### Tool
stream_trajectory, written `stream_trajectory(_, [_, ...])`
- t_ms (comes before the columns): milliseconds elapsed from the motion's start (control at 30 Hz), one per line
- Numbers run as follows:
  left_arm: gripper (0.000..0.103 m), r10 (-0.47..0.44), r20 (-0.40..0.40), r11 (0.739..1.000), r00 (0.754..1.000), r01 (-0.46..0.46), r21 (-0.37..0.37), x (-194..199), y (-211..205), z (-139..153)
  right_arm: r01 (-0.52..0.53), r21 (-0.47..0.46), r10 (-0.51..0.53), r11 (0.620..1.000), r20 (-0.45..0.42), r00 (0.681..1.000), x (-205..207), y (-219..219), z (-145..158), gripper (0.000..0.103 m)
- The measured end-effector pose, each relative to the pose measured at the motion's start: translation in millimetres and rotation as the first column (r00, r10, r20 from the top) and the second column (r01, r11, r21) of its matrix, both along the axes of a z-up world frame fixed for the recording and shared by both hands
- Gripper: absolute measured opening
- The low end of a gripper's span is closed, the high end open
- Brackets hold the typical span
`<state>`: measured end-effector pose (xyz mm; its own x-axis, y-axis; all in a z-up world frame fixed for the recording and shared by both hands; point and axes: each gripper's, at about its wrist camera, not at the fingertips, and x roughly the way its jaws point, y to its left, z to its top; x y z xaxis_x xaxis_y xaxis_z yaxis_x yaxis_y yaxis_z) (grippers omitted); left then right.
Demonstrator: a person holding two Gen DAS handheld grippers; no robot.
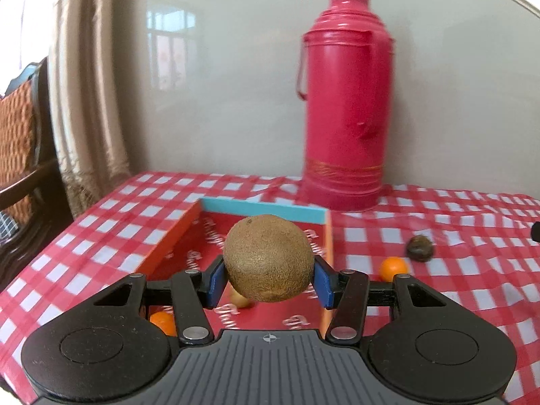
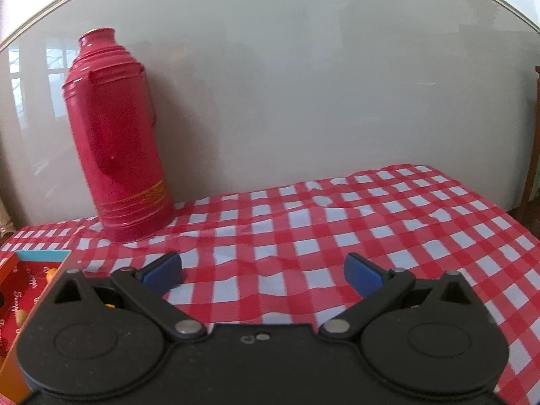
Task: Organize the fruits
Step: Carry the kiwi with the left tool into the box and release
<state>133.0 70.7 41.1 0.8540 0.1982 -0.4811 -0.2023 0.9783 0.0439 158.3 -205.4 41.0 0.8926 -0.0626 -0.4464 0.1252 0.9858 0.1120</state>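
Observation:
My left gripper (image 1: 268, 278) is shut on a brown kiwi (image 1: 268, 258) and holds it above an open red box (image 1: 175, 233) with orange walls and a blue far wall. Inside the box lie a small orange fruit (image 1: 163, 322) and a yellowish fruit (image 1: 240, 298), partly hidden by the kiwi and gripper. On the cloth right of the box sit a small orange (image 1: 393, 268) and a dark wrinkled fruit (image 1: 419, 248). My right gripper (image 2: 263, 271) is open and empty above the checked cloth; the box corner (image 2: 42, 256) shows at its left.
A tall red thermos (image 1: 347, 101) stands behind the box against the grey wall; it also shows in the right wrist view (image 2: 114, 135). The red-and-white checked tablecloth (image 2: 371, 222) covers the table. A chair (image 1: 20, 155) and curtain stand at the left edge.

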Motion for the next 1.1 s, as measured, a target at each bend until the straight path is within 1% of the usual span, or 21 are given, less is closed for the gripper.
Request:
stream_trajectory(300, [0.053, 0.048, -0.030, 0.999, 0.998, -0.048, -0.007, 2, 27, -12, -0.048, -0.009, 0.048, 0.999, -0.005, 0.999, 3, 24, 0, 0.097])
stream_trajectory(500, [0.053, 0.059, -0.049, 0.998, 0.997, -0.059, -0.007, 4, 34, -18, -0.071, -0.016, 0.071, 0.997, -0.007, 0.997, 4, 34, -1, 0.097])
stream_trajectory(567, [0.054, 0.072, -0.039, 0.997, 0.997, -0.072, -0.001, 3, 34, -18, -0.076, -0.016, 0.076, 0.997, -0.009, 0.997, 4, 36, -1, 0.097])
stream_trajectory(600, [0.058, 0.075, -0.030, 0.997, 0.997, -0.075, 0.007, 1, 34, -16, -0.078, -0.016, 0.078, 0.997, -0.008, 0.997, 4, 37, -1, 0.097])
stream_trajectory(633, [0.068, 0.081, -0.012, 0.997, 0.997, -0.081, 0.014, -1, 34, -14, -0.081, -0.017, 0.081, 0.997, -0.008, 0.997, 3, 37, -1, 0.097])
stream_trajectory(700, [0.081, 0.096, 0.024, 0.995, 0.995, -0.096, 0.023, -6, 33, -9, -0.088, -0.017, 0.088, 0.996, -0.012, 0.996, 3, 38, -1, 0.097])
stream_trajectory(867, [0.083, 0.087, 0.036, 0.996, 0.996, -0.088, 0.025, -8, 30, -6, -0.100, -0.009, 0.100, 0.995, -0.013, 0.995, 1, 32, 0, 0.097])
stream_trajectory(967, [0.094, 0.075, 0.058, 0.996, 0.996, -0.078, 0.048, -14, 22, -2, -0.107, 0.009, 0.107, 0.994, -0.003, 0.994, -1, 27, 1, 0.097])
stream_trajectory(1000, [0.096, 0.072, 0.065, 0.995, 0.995, -0.076, 0.058, -15, 20, -1, -0.115, 0.014, 0.115, 0.993, -0.002, 0.993, -1, 26, 1, 0.097])
stream_trajectory(1100, [0.096, 0.064, 0.072, 0.995, 0.995, -0.069, 0.069, -15, 15, 1, -0.129, 0.005, 0.129, 0.992, -0.012, 0.992, -1, 24, 1, 0.097])
